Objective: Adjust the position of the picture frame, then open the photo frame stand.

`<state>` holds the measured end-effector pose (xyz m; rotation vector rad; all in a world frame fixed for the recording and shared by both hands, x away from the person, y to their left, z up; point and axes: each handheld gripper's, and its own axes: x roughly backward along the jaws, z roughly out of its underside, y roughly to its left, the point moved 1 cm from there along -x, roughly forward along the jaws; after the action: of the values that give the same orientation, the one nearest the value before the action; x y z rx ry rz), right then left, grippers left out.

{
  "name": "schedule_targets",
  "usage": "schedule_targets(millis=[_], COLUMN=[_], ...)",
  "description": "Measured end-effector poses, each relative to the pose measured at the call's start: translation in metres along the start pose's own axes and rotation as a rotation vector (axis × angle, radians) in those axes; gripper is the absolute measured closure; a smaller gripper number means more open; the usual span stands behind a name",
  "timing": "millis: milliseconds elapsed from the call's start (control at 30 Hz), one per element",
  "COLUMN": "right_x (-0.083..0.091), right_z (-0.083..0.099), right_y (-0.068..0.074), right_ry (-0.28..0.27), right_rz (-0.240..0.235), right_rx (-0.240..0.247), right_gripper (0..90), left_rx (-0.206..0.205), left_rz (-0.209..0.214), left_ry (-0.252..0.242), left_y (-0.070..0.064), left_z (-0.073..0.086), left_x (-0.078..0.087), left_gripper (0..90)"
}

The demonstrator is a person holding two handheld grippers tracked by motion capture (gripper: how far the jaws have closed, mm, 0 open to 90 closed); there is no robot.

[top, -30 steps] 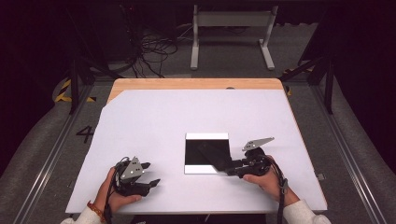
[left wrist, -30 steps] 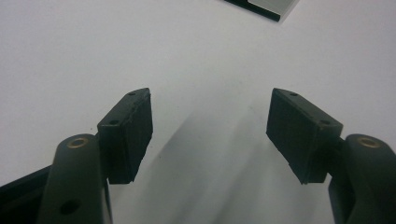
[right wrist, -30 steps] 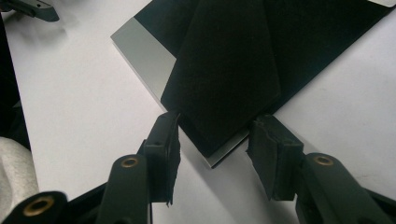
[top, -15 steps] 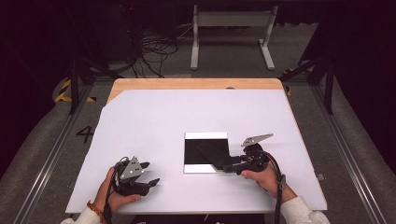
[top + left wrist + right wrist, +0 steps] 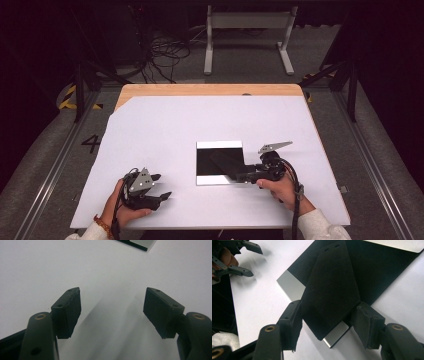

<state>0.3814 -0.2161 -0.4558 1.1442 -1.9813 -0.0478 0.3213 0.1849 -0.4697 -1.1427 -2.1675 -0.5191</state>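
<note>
While my right hand-held gripper sits at the near right corner of the black panel, its jaws stand on either side of a dark, felt-like flap that lies across the panel's face. In the right gripper view the flap fills the gap between the two pads and seems to touch both, so I take the jaws to be closed on it, though I cannot tell how firmly. The panel itself lies flat on the white sheet covering the bench, a little right of centre, with a pale silvery strip along its far edge and another along its near edge.

My left hand-held gripper rests near the front left of the bench, well apart from the panel. In the left gripper view its jaws stand wide apart with nothing between them, just white sheet below.

I judge the step in hand to be taking hold of the flap at the panel's corner, either to peel it back or to draw it over the dark face. The next move calls for a steady pull that keeps the flap flat, without dragging the panel across the sheet; my free left hand-held gripper may need to come over and pin the panel's left edge.

For writing, I can read a dark "4" marked on the grey floor beside the bench's left side. No brand or label can be made out on the panel or the flap.
</note>
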Motion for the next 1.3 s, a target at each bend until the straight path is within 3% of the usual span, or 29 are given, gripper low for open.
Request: schedule_targets(millis=[367, 700, 800, 1000, 1133, 1167, 1233, 1300], right_x=[-0.004, -0.002, 0.001, -0.006, -0.007, -0.007, -0.008, -0.011], right_z=[-0.002, 0.002, -0.001, -0.005, -0.006, -0.007, -0.007, -0.005], right_y=[0.001, 0.002, 0.003, 0.003, 0.000, -0.003, -0.007, -0.009], right_ry=[-0.009, -0.020, -0.056, -0.059, -0.092, -0.136, -0.141, -0.135], right_rz=[-0.004, -0.013, -0.037, -0.048, -0.097, -0.122, -0.107, -0.114], right_rx=[-0.021, -0.004, -0.035, -0.067, -0.127, -0.171, -0.224, -0.239], right_gripper=[42.9, 47.8, 47.8, 43.5, 45.6, 48.7, 49.6, 52.4], left_rx=[0.003, 0.048, 0.036, 0.032, 0.036, 0.034, 0.020, 0.010], left_rz=[0.013, 0.103, 0.110, 0.127, 0.134, 0.136, 0.133, 0.135], left_ry=[0.006, -0.040, -0.034, -0.044, -0.045, -0.042, -0.035, -0.027], left_y=[-0.001, 0.004, 0.002, 0.000, 0.001, 0.001, 0.000, -0.002], left_z=[-0.002, -0.022, -0.024, -0.025, -0.027, -0.027, -0.029, -0.031], left_x=[-0.004, -0.021, -0.023, -0.023, -0.026, -0.027, -0.029, -0.031], left_gripper=[30.4, 28.5, 28.2, 27.5, 27.5, 27.4, 27.4, 27.3])
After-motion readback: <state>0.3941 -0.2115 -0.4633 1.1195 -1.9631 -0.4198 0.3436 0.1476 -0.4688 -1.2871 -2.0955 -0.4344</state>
